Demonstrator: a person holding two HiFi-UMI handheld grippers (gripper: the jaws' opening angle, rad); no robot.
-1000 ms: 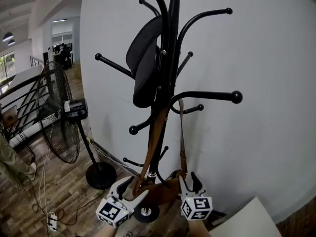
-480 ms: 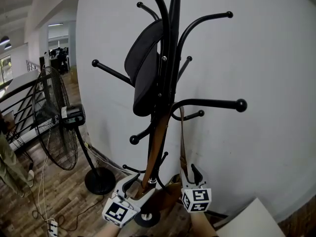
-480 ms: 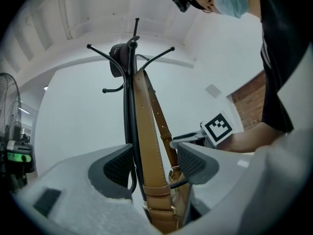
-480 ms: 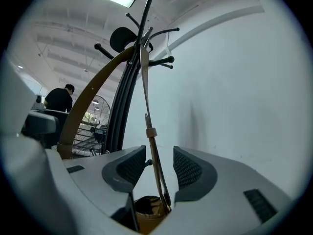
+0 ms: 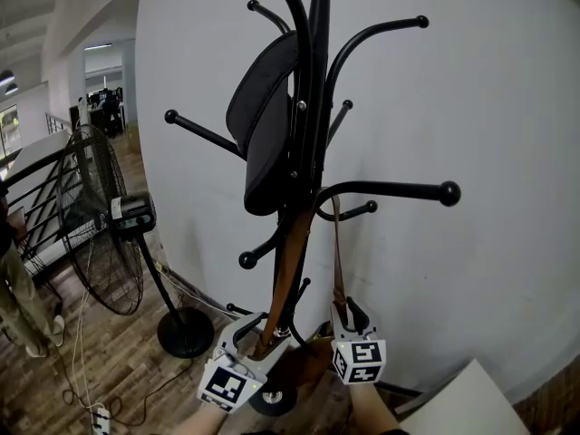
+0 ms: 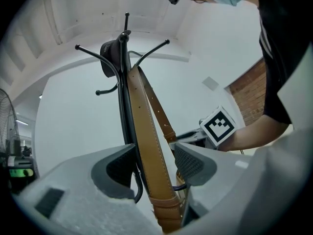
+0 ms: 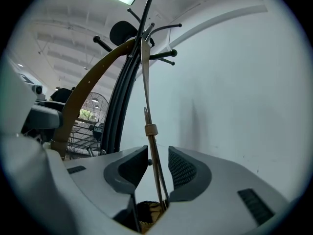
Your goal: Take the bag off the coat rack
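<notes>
coat rack (image 5: 313,152) stands before wall (image 5: 471,89) | cap (image 5: 263,125) on upper hook, left of pole | fan (image 5: 100,234) on floor, left of rack | bag (image 5: 304,365) hangs low beside pole by two straps | left strap (image 5: 288,270) between jaws of left gripper (image 5: 258,332) | right strap (image 5: 337,252) between jaws of right gripper (image 5: 347,314) | both pairs of jaws have just been closing

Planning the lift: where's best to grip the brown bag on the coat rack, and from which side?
The strap, low, above the bag body. Its two runs hang straight and spread apart there, clear of the hooks on the coat rack, so likely come in level from the front.
</notes>
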